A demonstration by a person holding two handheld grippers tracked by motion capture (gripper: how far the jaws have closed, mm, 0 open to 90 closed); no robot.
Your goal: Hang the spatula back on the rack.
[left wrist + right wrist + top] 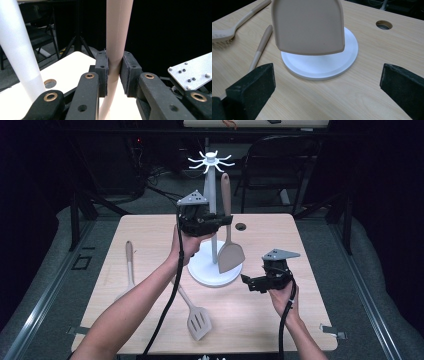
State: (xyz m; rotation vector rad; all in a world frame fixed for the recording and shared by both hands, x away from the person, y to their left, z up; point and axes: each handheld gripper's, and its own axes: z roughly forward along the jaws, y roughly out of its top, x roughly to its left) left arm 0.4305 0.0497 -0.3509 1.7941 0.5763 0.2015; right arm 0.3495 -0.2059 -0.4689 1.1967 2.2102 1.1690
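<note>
Beige turner (227, 232), solid flat blade, hangs upright beside the white stand (211, 205), blade just above its round base. Left gripper (114, 72) is clamped on the handle; right gripper (248, 282) waits beside the base, jaws wide apart and empty. Judgement: lift straight, keep handle vertical, align its top with a hook before releasing.

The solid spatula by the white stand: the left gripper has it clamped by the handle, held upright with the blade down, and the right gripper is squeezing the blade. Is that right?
Not quite. The right gripper is not squeezing the blade: the right gripper view shows its jaws wide apart and empty, short of the solid spatula. The left gripper does clamp the handle, and the spatula hangs upright, blade down, over the white stand.
</note>
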